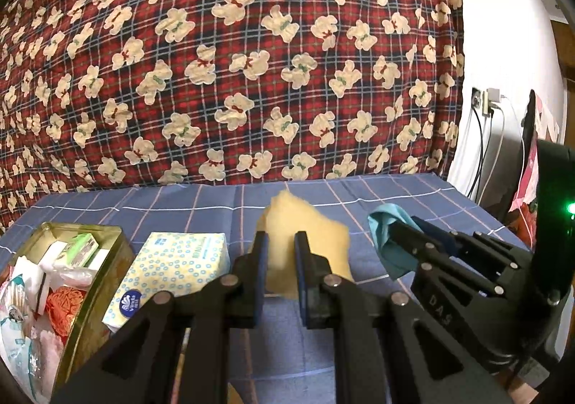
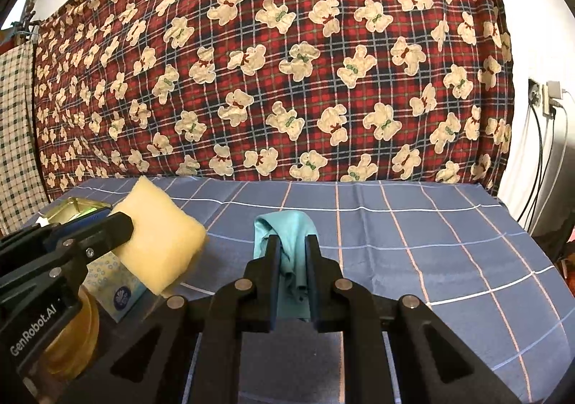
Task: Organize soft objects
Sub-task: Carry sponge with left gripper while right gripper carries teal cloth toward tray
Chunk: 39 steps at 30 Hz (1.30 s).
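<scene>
Now left tool (image 1: pixel 281 246) clamps yellow sponge (image 1: pixel 316 242); right tool (image 2: pixel 291 251) clamps teal cloth (image 2: pixel 287 228), both lifted.

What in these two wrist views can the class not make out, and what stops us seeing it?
- Gold tin contents: left wrist view, lower part cut off by the frame edge; in the right wrist view the left gripper hides it.
- Tissue pack print: too small to read.
- Teal cloth lower end: right wrist view, hidden behind the right gripper.
- Yellow sponge bottom edge: left wrist view, hidden by fingers.
</scene>
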Available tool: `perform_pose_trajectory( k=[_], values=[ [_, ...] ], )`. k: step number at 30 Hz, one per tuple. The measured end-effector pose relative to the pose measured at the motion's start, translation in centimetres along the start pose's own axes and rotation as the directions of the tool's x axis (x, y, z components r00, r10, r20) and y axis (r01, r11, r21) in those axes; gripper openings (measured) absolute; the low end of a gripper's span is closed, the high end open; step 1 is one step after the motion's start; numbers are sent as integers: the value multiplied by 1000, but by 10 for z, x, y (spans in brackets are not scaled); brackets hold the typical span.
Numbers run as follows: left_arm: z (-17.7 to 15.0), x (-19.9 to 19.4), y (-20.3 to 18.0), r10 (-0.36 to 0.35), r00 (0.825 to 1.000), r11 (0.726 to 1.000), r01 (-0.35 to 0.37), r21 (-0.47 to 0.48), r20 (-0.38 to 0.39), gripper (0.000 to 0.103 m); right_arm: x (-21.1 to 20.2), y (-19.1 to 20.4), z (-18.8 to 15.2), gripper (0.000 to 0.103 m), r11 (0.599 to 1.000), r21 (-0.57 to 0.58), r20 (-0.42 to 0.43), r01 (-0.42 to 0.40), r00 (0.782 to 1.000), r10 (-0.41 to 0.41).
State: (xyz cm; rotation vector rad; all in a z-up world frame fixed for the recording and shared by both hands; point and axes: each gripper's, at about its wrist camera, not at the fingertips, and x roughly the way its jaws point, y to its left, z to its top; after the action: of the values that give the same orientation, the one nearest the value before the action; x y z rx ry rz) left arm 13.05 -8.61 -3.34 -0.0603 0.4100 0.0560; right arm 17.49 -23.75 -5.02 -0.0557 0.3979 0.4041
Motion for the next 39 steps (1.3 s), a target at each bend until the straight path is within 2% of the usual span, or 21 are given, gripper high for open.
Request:
perform_pose_trajectory(
  k=[12,28,39],
  values=[
    [-6,-12,4,-22,998,1000,23,-16,64,12,-10,8,-1,15,1000,-21,53,11,999,-10],
    [-11,-25,16,-17,989,999,23,-39,144,12,-20,16,-1,15,999,-43,101,27,995,-22],
    [-12,-29,22,-19,987,999,27,-47,159,12,-25,20,-2,15,998,-51,120,33,992,-27]
  ],
)
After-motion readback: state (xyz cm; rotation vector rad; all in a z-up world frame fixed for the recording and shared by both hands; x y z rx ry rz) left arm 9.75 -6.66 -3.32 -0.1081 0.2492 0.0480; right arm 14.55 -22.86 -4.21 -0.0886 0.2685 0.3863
